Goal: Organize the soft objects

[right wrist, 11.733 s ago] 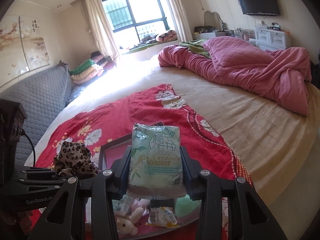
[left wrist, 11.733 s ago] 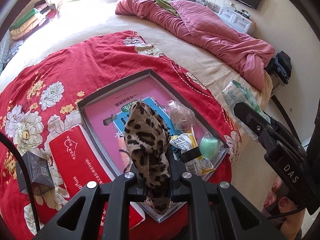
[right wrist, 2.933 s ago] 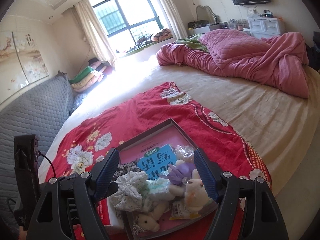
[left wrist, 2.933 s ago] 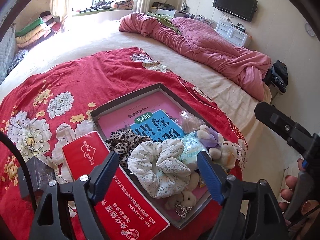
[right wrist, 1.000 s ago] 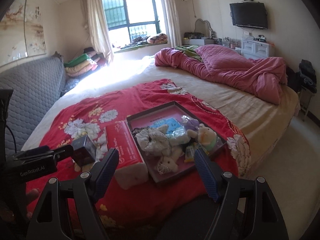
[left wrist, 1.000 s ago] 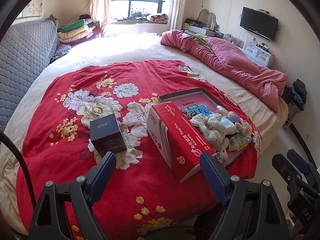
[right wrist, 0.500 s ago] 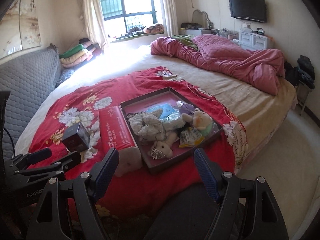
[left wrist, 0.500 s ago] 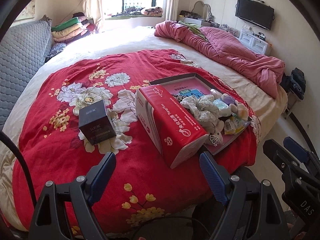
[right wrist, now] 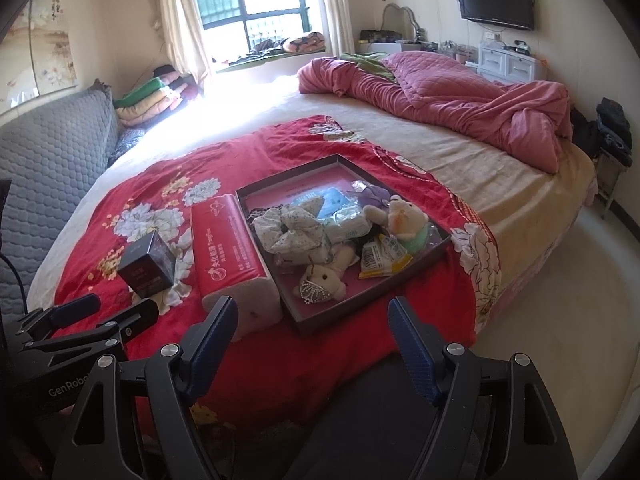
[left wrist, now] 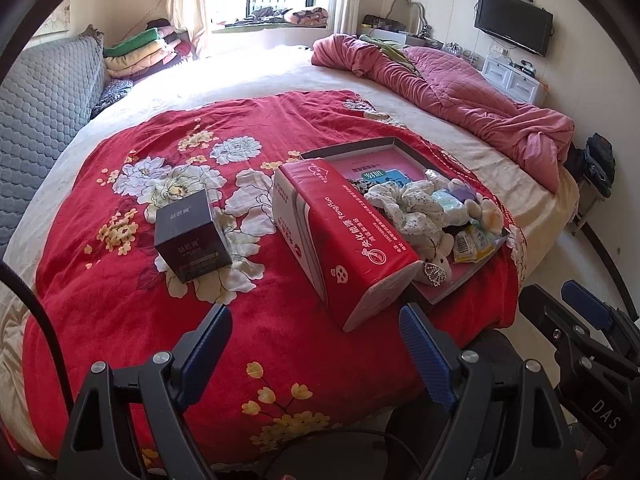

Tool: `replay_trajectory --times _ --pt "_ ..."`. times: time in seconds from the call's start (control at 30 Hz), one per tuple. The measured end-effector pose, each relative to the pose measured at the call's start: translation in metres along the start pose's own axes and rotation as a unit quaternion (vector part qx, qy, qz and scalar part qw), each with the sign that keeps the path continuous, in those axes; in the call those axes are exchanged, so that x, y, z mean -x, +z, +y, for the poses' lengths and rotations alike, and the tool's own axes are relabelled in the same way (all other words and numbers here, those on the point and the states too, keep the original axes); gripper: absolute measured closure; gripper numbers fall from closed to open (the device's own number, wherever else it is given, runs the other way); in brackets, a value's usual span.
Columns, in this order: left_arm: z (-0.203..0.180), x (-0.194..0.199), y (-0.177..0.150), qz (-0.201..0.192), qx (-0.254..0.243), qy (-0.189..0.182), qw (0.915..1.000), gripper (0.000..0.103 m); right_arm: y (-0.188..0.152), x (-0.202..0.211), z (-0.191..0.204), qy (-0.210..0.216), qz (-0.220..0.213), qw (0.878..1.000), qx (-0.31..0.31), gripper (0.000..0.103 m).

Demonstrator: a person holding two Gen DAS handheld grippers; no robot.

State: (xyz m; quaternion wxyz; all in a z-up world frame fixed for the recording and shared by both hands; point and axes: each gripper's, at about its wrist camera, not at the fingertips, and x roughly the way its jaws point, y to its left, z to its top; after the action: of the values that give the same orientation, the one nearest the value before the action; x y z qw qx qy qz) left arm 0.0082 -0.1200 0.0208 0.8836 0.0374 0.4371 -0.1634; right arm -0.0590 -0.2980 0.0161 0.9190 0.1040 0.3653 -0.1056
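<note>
A dark shallow tray (right wrist: 304,326) (left wrist: 352,147) lies on the red floral blanket (left wrist: 120,308) on the bed. It holds a white floral scrunchie (right wrist: 290,228) (left wrist: 416,206), a leopard scrunchie, a tissue pack (right wrist: 348,222), small plush bears (right wrist: 326,278) (right wrist: 406,218) and snack packets (right wrist: 380,258). My left gripper (left wrist: 316,330) is open and empty, back from the bed's front edge. My right gripper (right wrist: 310,322) is open and empty, back from the tray.
A red tissue pack (left wrist: 344,240) (right wrist: 232,248) lies beside the tray's left side. A small dark box (left wrist: 190,236) (right wrist: 146,268) stands left of it. A pink quilt (right wrist: 460,104) is heaped at the far right of the bed. A grey sofa (right wrist: 44,160) runs along the left.
Both grippers have let go of the leopard scrunchie and the tissue pack, which now lie in the tray. Both have since pulled back from the bed, open and empty.
</note>
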Motion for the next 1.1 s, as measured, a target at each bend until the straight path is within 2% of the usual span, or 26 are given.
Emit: replay_trajectory --times 1.1 --pt "-0.0048 -0.0025 -0.0033 0.004 -0.005 0.004 1.0000 0.018 -0.0032 -0.0082 -0.0042 -0.003 0.014 1.000 -0.009 0.024"
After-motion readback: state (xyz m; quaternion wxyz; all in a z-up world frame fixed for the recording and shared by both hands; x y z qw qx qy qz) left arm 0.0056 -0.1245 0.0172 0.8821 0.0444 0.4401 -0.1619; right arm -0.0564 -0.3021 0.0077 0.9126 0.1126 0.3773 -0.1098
